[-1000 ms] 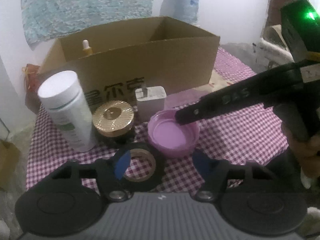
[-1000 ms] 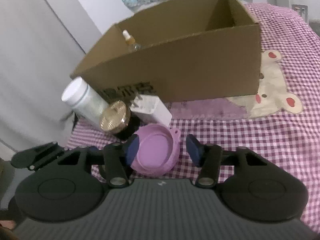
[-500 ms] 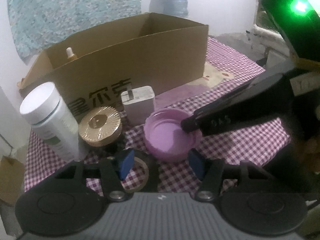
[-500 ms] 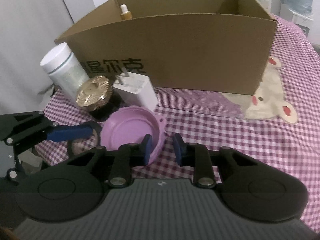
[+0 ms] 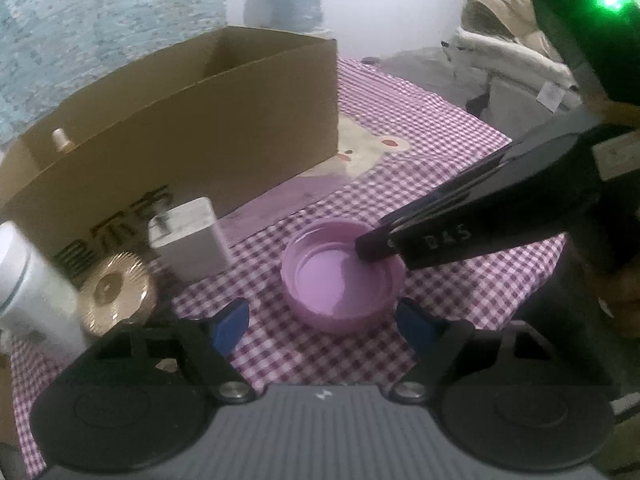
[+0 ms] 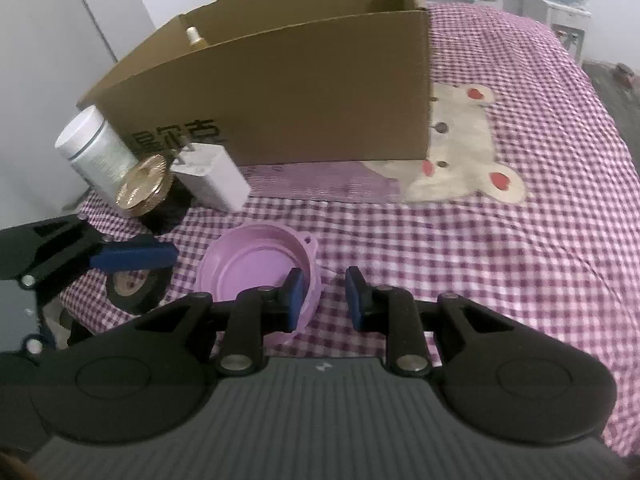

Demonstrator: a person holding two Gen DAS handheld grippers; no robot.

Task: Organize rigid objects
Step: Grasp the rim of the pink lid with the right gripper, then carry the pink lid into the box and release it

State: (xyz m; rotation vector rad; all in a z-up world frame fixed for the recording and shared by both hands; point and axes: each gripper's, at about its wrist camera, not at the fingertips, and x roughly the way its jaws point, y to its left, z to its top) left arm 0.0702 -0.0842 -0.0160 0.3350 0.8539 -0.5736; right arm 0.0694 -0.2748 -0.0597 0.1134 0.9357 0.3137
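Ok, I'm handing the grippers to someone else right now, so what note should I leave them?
Right gripper: pinching the pink lid at its near rim, one finger inside; lid resting on the cloth.
Left gripper: jaws opening, lid just ahead between them, untouched.
Done: a dropper bottle shows in the cardboard box.
Left: box the lid, then white bottle, gold-capped jar, white charger and tape roll beside the box.
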